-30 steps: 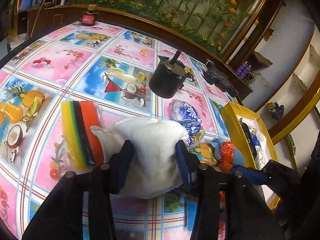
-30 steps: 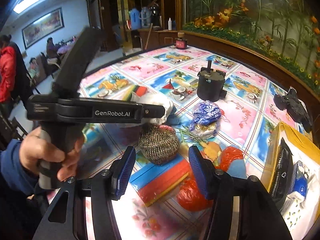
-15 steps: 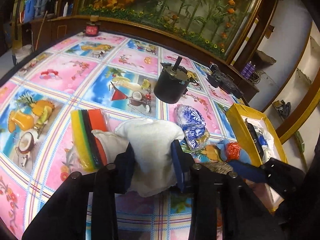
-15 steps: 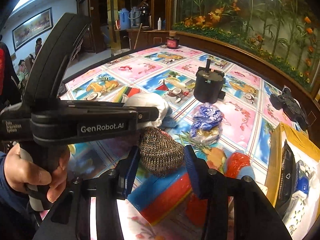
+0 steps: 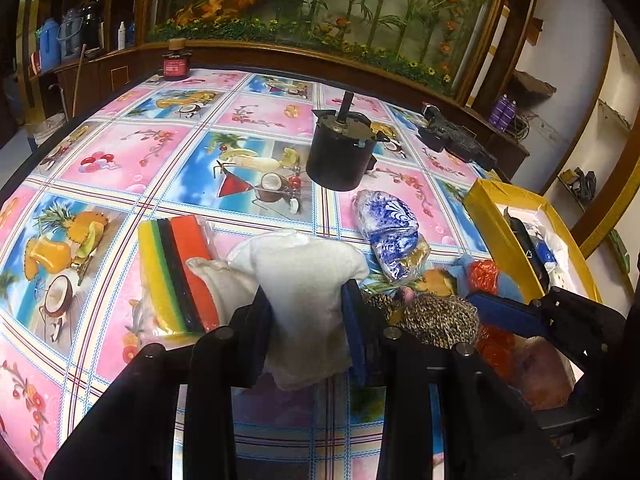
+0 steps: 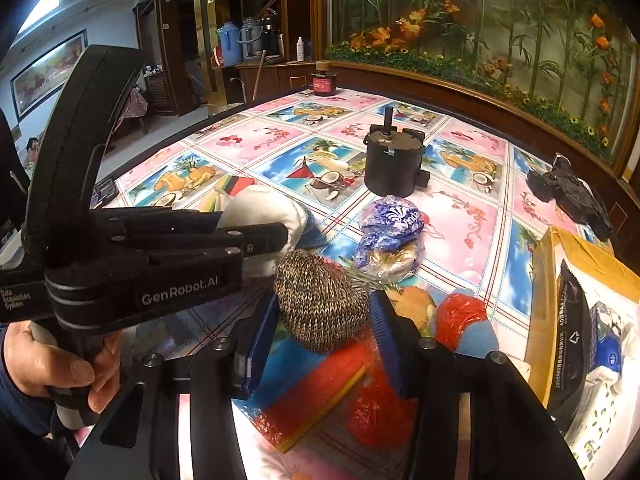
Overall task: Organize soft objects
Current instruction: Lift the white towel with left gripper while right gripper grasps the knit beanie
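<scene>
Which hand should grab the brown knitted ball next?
The right gripper: its blue fingers sit on either side of the knitted ball, jaws just reopened slightly. The left gripper is busy, shut on the white pouch.

A lived-in home: fruit-print tablecloth (image 5: pixel 248 152), thermos flasks (image 6: pixel 240 42), framed painting (image 6: pixel 48 70), flower mural (image 6: pixel 500 28).

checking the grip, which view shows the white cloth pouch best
The left wrist view: the white cloth pouch sits centred, pinched in the left hand-held gripper. The right wrist view shows only its edge behind that gripper's body.
</scene>
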### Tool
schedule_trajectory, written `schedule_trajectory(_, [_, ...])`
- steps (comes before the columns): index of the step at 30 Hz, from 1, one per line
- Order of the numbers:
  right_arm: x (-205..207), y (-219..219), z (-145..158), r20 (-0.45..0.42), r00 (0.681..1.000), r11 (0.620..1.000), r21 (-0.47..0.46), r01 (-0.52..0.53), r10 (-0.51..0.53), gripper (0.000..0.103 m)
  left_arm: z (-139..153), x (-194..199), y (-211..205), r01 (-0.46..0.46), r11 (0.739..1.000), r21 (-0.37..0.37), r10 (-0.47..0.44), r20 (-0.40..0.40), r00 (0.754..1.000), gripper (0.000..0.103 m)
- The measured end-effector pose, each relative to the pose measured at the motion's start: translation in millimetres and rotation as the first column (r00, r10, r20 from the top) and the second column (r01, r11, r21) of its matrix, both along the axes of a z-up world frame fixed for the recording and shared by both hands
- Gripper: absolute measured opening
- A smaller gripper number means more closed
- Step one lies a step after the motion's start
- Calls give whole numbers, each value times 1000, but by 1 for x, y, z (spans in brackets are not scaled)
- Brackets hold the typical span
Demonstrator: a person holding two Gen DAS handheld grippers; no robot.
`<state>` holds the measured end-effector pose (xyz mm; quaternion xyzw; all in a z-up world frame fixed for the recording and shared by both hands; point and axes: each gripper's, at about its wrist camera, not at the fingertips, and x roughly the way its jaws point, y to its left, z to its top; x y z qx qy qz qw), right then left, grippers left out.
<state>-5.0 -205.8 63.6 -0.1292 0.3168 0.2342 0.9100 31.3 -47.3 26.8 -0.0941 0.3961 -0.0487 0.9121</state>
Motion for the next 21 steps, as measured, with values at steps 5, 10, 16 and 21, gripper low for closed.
schedule_trajectory(5, [4,1,-5,-10,1000,1000,-4,-1,1,48,7,-6,3,6,1000,-26,-5,39,999,22])
schedule_trajectory(10, [-1,-5,5,19,1000,999,42,-2,1,46,22,-16,16,32,987,-157,-12,125,992,19])
schedule_trajectory(16, [-4,-24,13,50,998,993,116,35,-41,46,28,-18,13,34,987,-157,-9,157,988,19])
schedule_trajectory(21, [-5,-32,14,53,997,989,137,55,-62,46,35,-24,18,54,977,-208,-10,204,979,19])
